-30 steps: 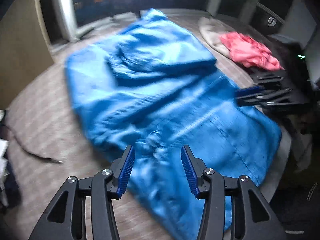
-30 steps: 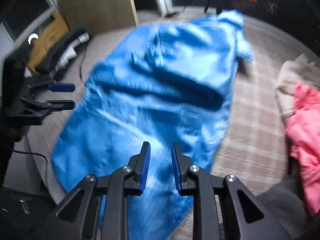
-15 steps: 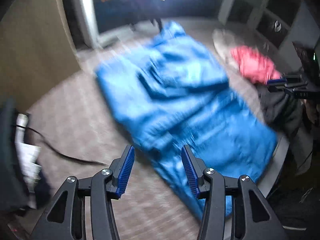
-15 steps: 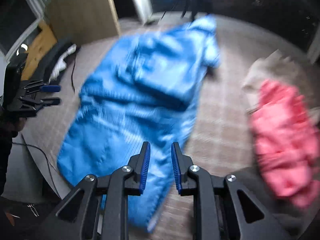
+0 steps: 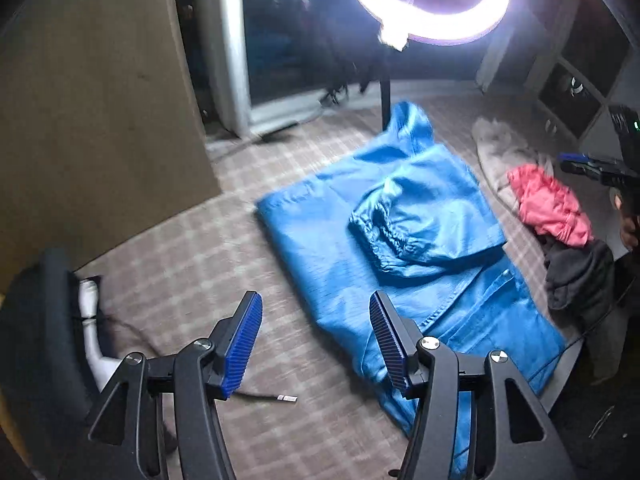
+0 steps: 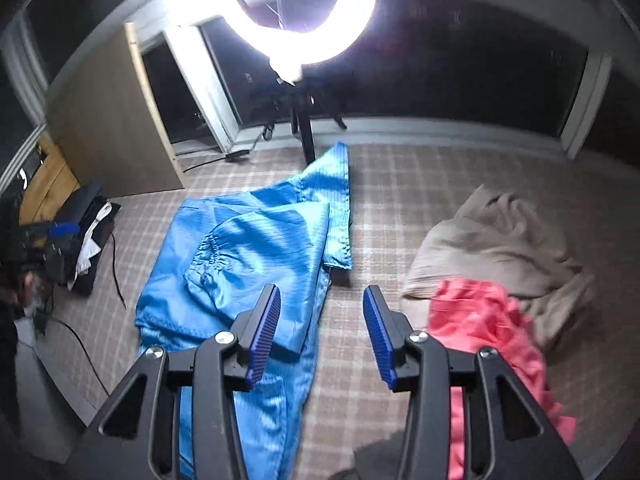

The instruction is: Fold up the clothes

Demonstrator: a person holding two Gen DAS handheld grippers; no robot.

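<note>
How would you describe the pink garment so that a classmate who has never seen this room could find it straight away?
Start at the checked bed cover in front of the bright ring light. To the right of the big blue garment spread flat on it lies a heap of clothes. The pink garment is the crumpled one there, lying partly on a beige garment; its vivid colour sets it apart.

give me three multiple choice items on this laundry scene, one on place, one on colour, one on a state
1. Where does the pink garment lie?
A. partly on the beige garment
B. on the blue jacket
C. under the ring light

2. What colour are the gripper pads?
A. red
B. blue
C. white

3. What is between the right gripper jaws?
A. blue cloth
B. pink cloth
C. nothing

Answers: 1 A, its far edge overlaps the beige cloth; 2 B, ribbed blue faces show; 3 C, the jaws stand apart above the plaid surface.
</note>
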